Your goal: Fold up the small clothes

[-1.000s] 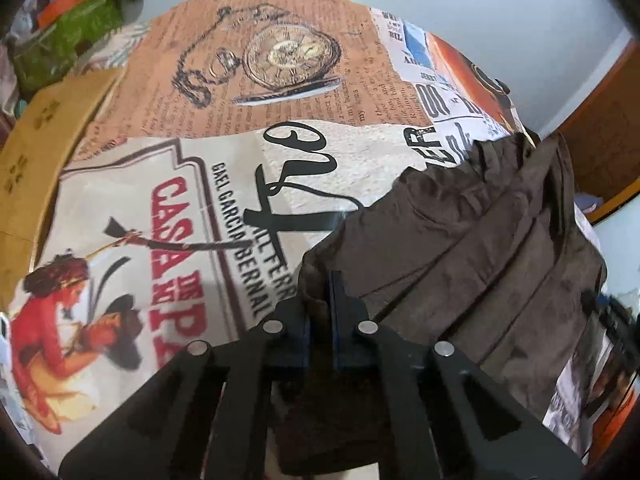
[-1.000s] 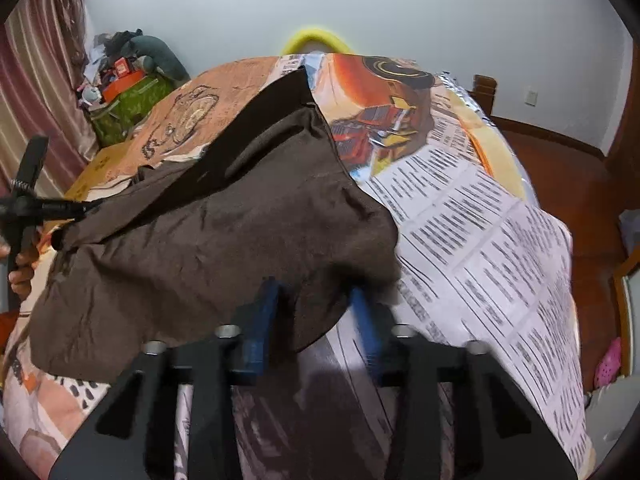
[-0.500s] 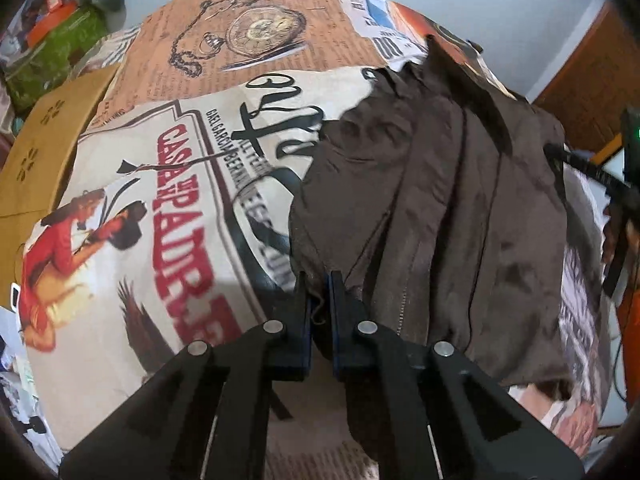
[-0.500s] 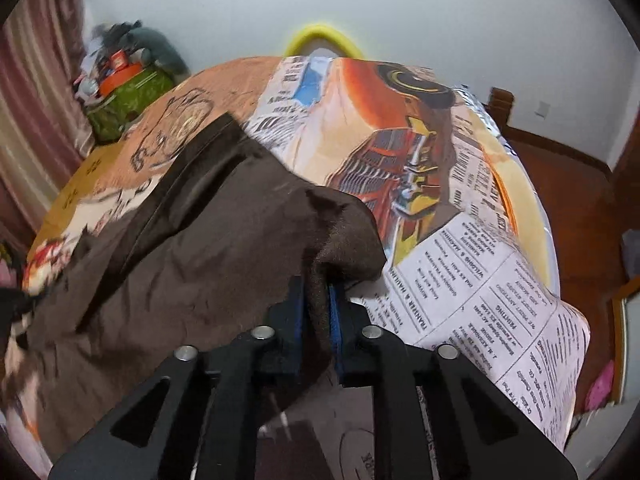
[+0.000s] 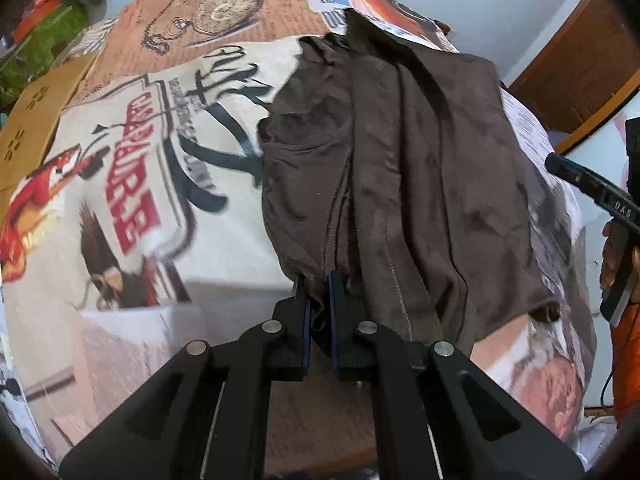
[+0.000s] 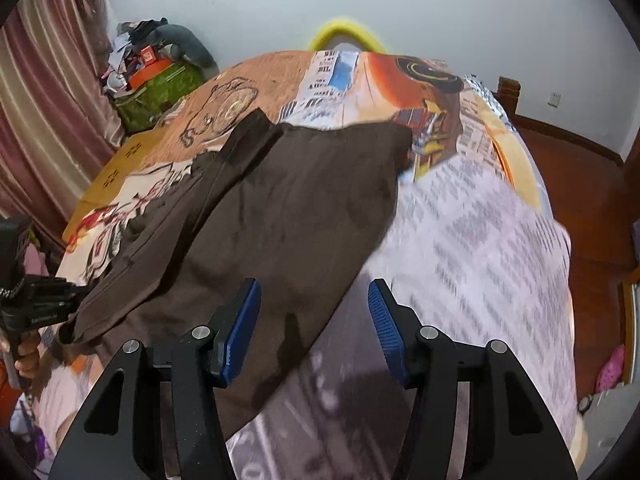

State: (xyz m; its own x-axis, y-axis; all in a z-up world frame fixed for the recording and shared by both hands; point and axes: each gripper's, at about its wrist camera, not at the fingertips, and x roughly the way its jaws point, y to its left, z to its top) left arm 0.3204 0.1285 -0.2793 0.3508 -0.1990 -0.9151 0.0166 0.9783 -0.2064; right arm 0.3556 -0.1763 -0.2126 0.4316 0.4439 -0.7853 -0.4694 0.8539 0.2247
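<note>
A dark brown garment [image 5: 400, 168] lies spread on a bed with a printed newspaper-pattern sheet [image 5: 140, 160]. My left gripper [image 5: 318, 284] is shut on the garment's near edge. In the right wrist view the garment [image 6: 288, 208] lies flat and wide. My right gripper [image 6: 314, 304] is open above its near part, with its blue pads [image 6: 244, 320] apart and nothing between them. The left gripper shows at the left edge of the right wrist view [image 6: 36, 304]. The right gripper shows at the right edge of the left wrist view [image 5: 592, 192].
A yellow chair back [image 6: 346, 34] stands behind the bed. A green box with clutter [image 6: 156, 88] sits at the far left by a curtain [image 6: 44, 120]. Brown cardboard [image 5: 32, 128] lies at the bed's left. Wooden floor [image 6: 592, 208] is on the right.
My right gripper has let go of the garment and opened; the cloth now lies flat. My left gripper has pulled its edge nearer, still shut on it.
</note>
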